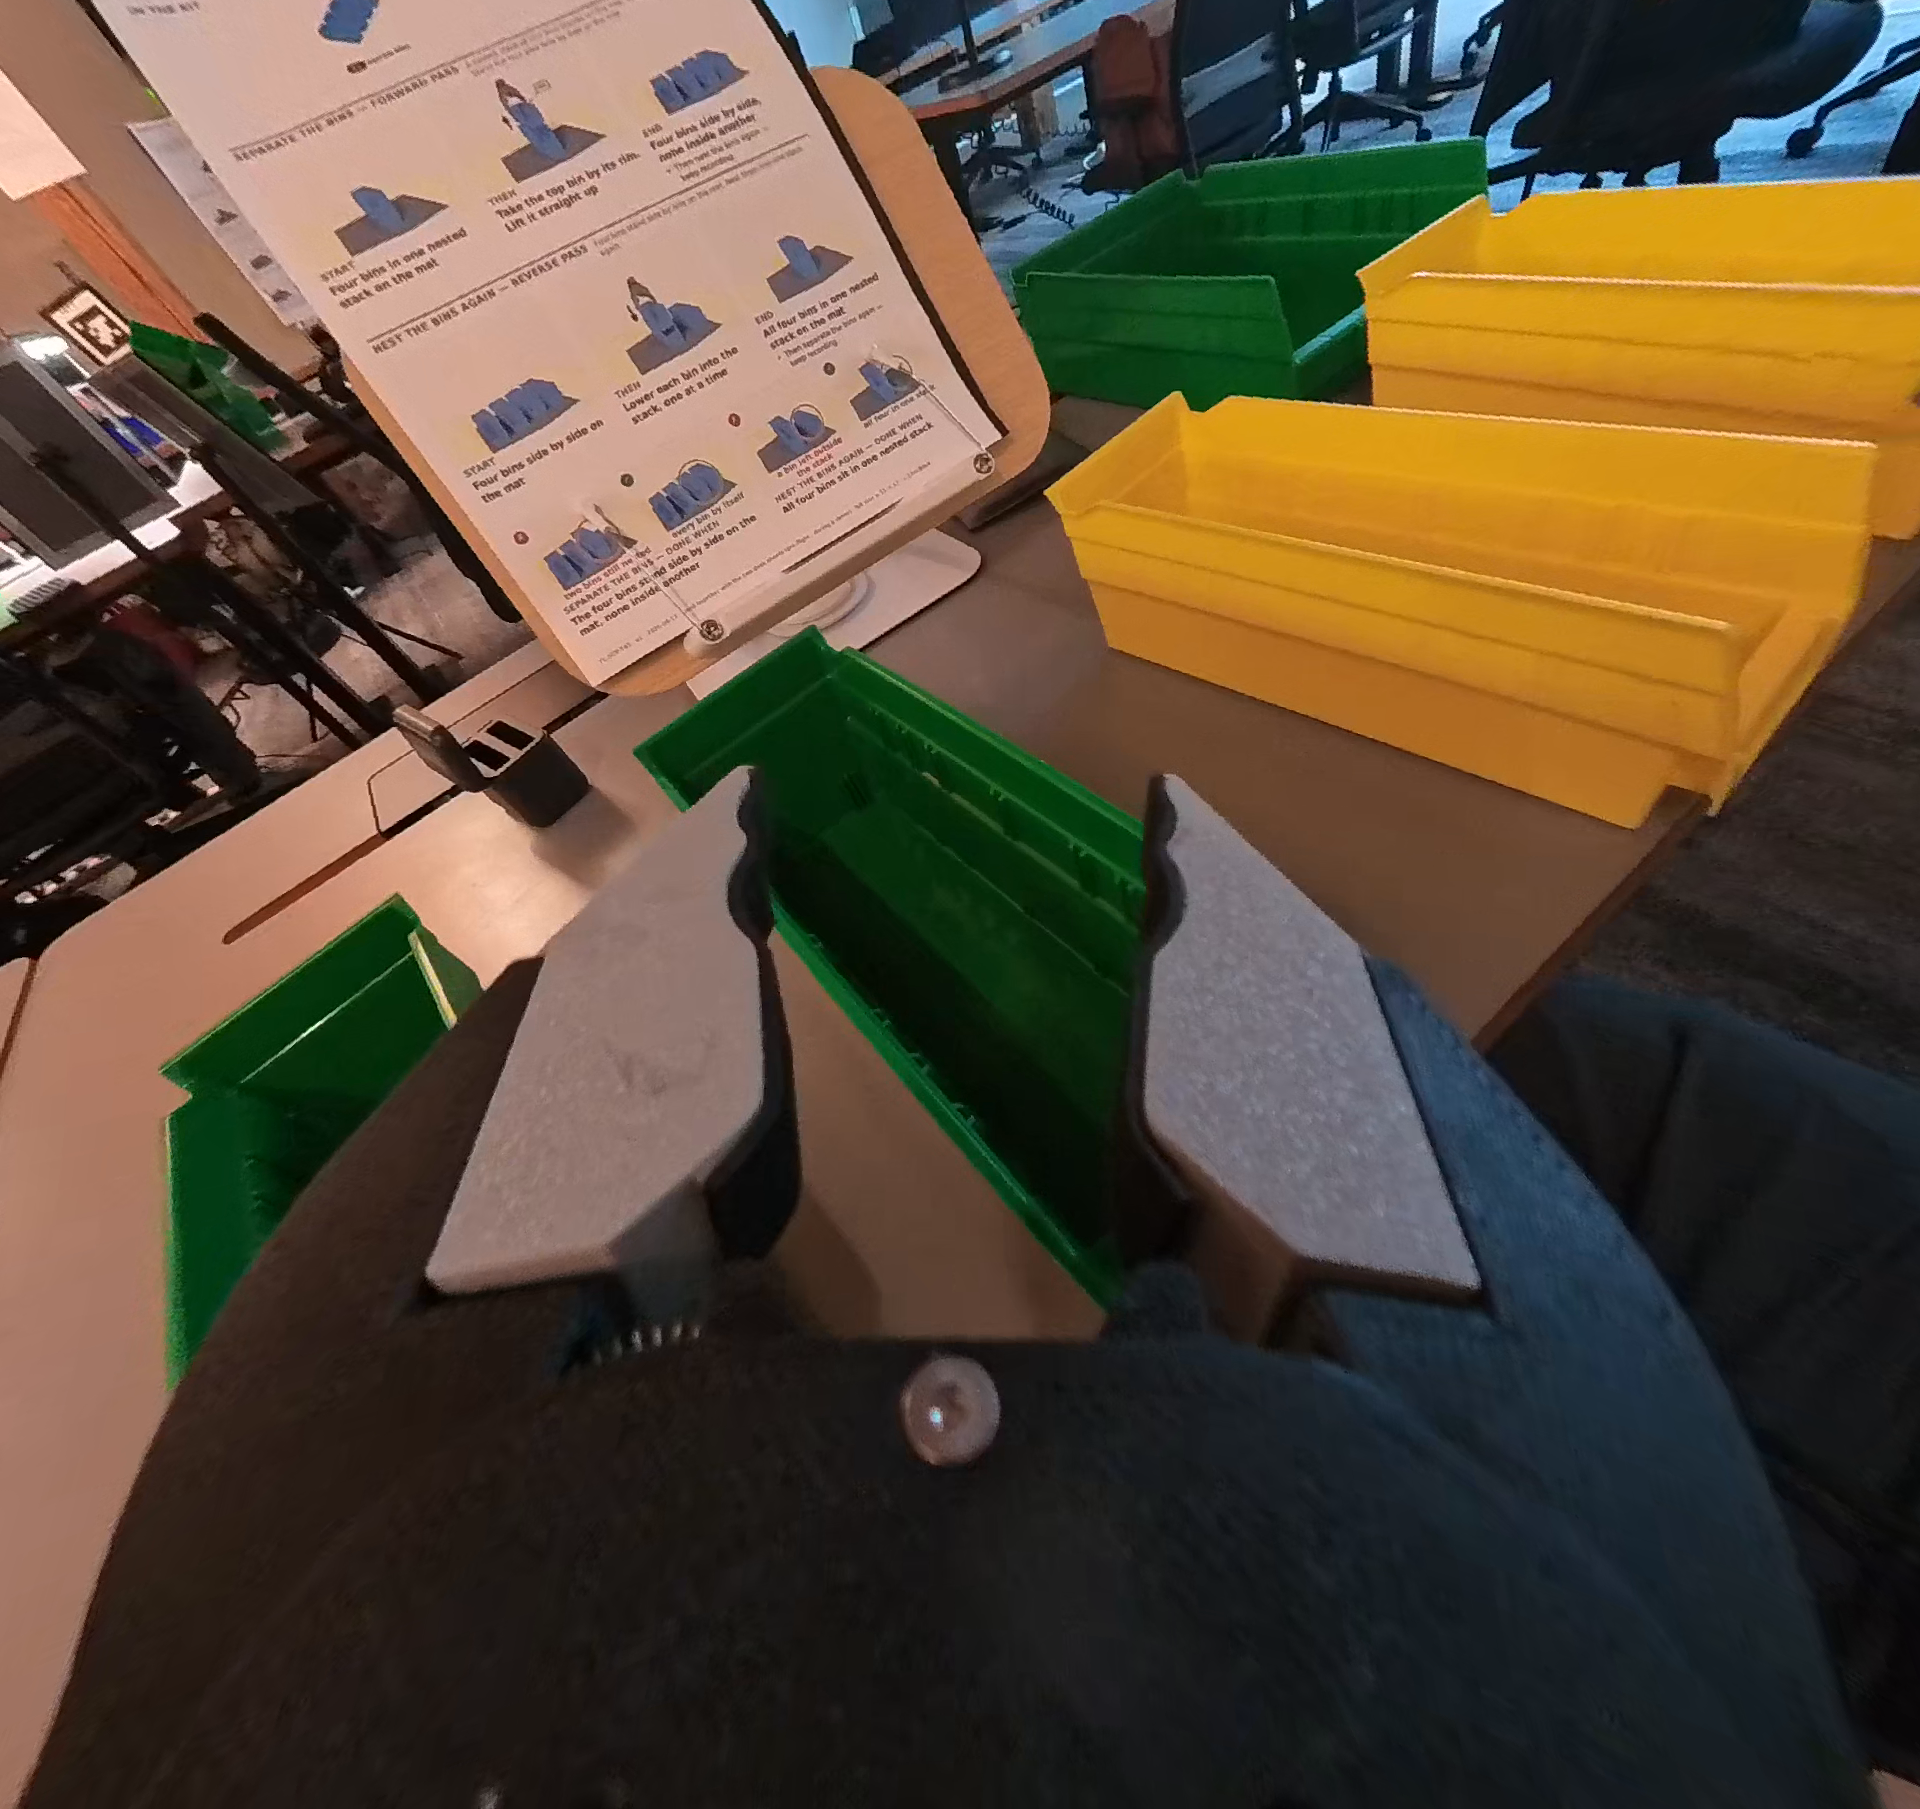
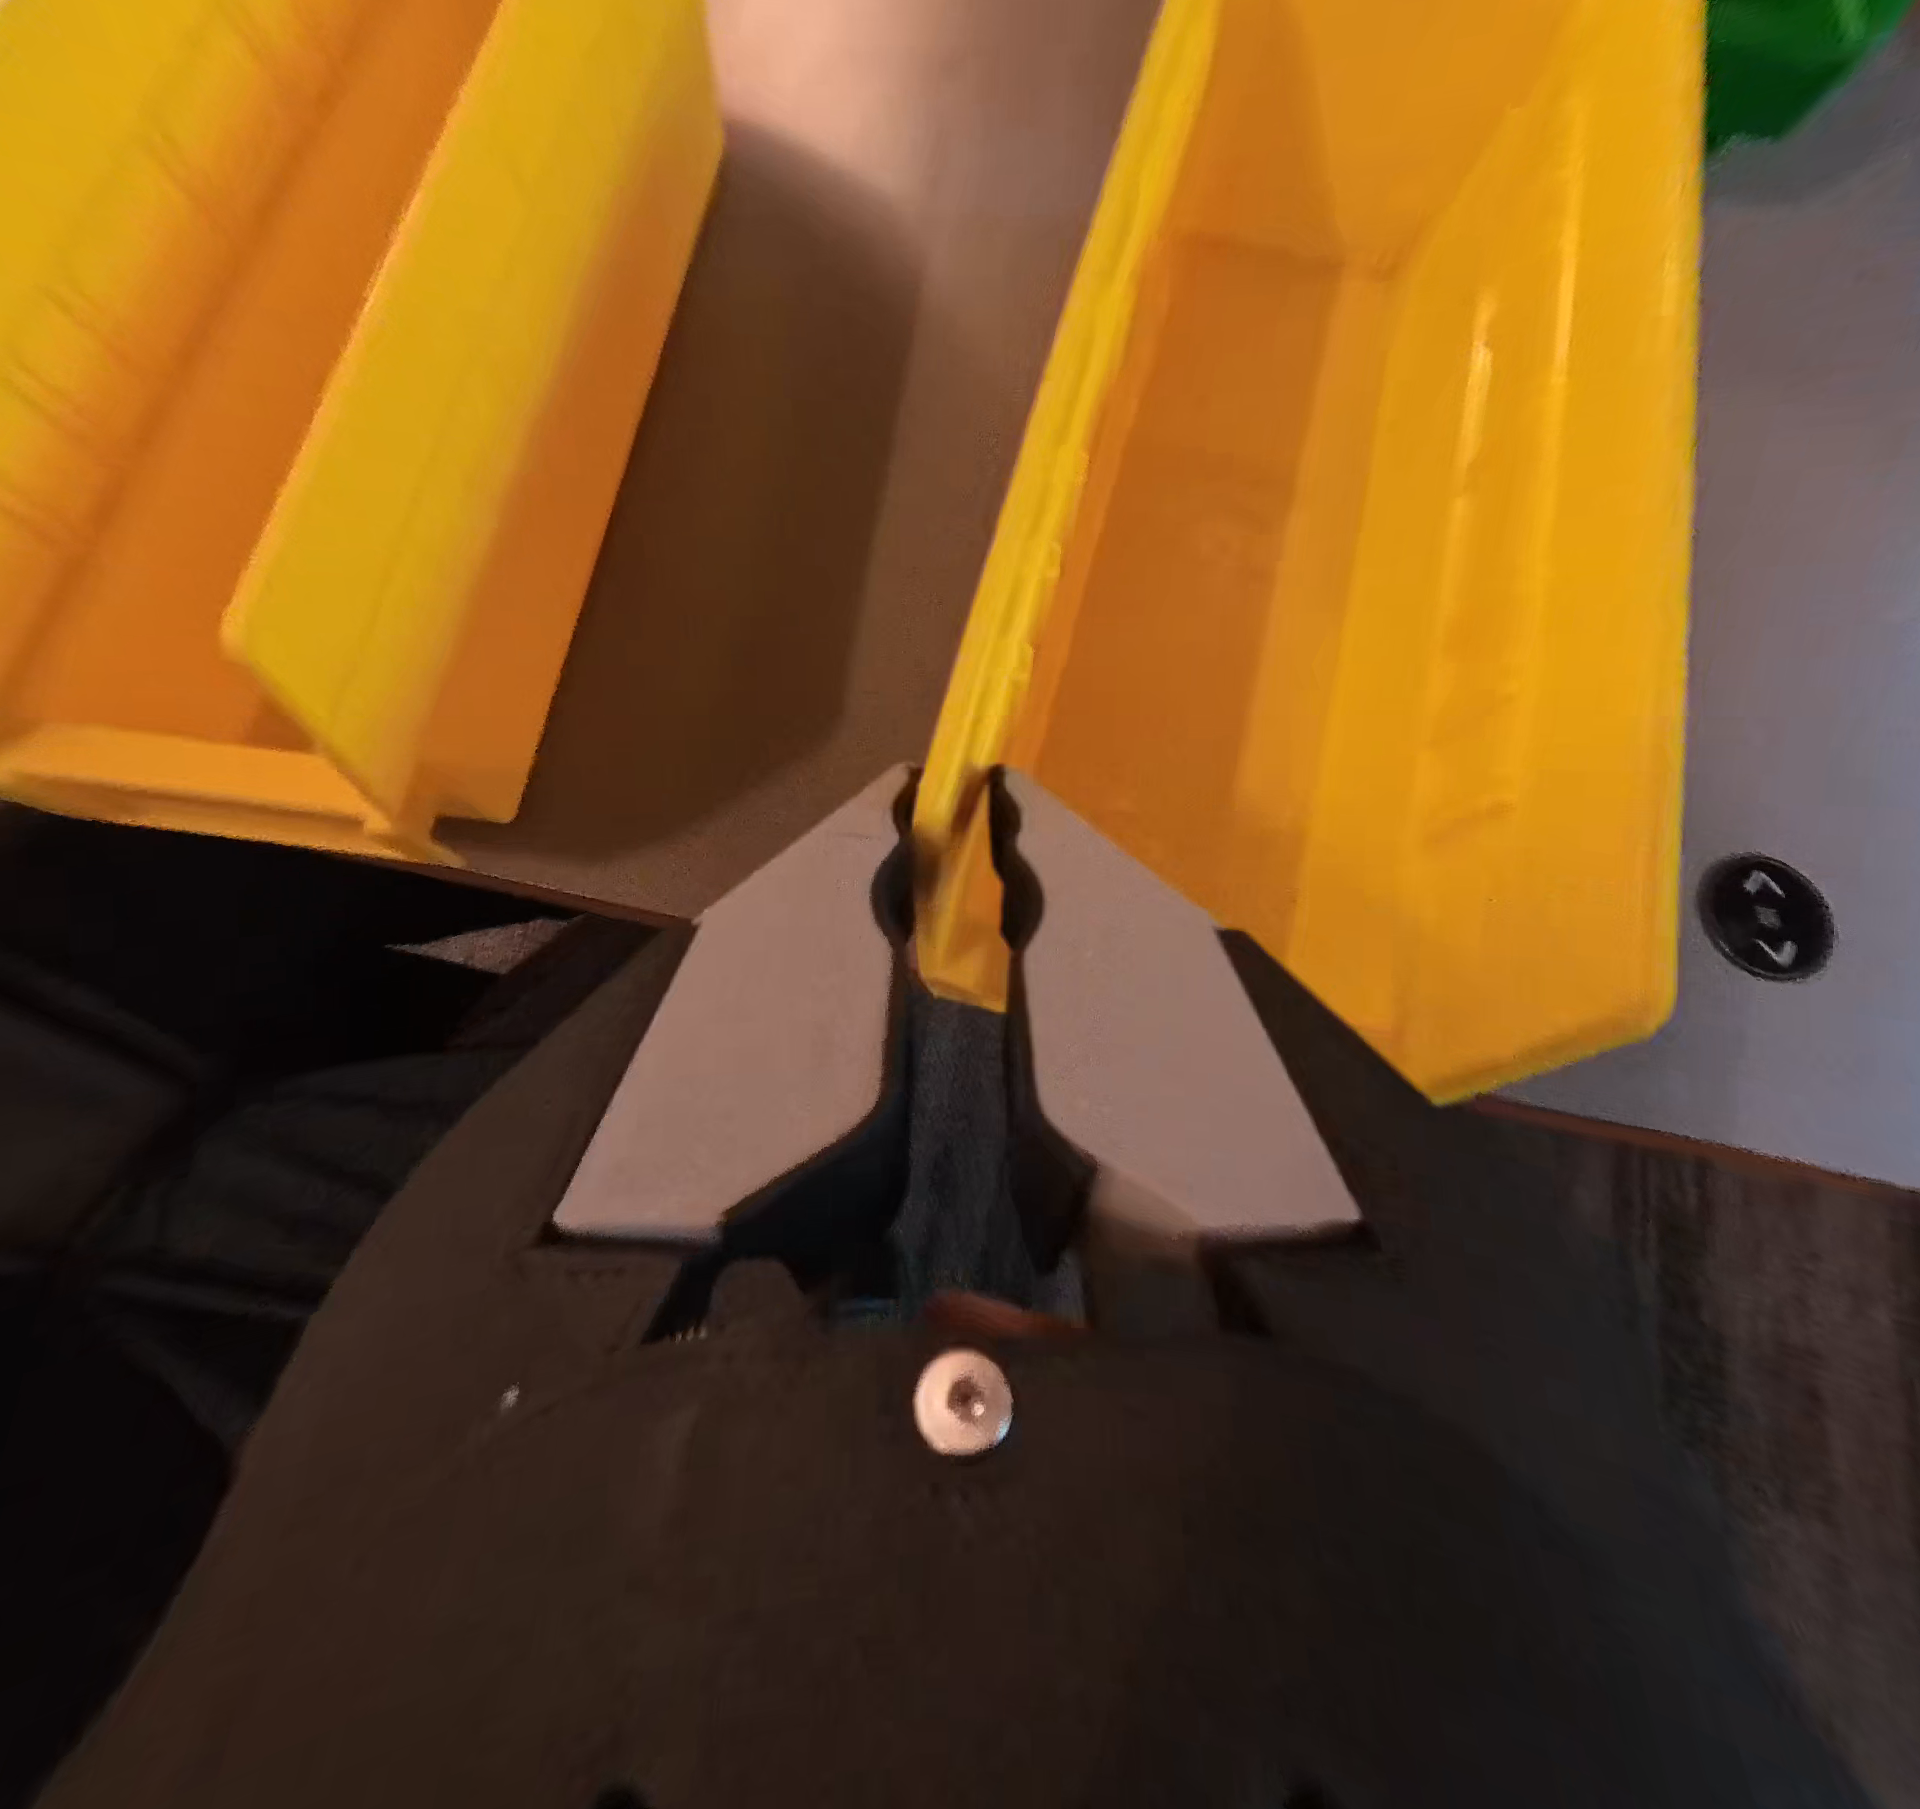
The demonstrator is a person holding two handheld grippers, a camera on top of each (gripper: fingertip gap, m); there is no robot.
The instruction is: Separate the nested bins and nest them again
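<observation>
Right tongs (image 2: 956,803) clench the thin side wall of a yellow bin (image 2: 1351,512) on the bench (image 2: 831,253); left tongs (image 1: 951,876) hang released over a green bin (image 1: 935,876). A 1-wall pinch may let the long, glossy bin tilt or slip when lifted.

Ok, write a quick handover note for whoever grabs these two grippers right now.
Left gripper: open, empty, above a long green plastic bin on the table.
Right gripper: shut on the side wall of a long yellow plastic bin.
Second yellow bin sits beside it, apart; more green bins are on the table.
Done: bins appear separated.
Left: probably nesting them again.
</observation>
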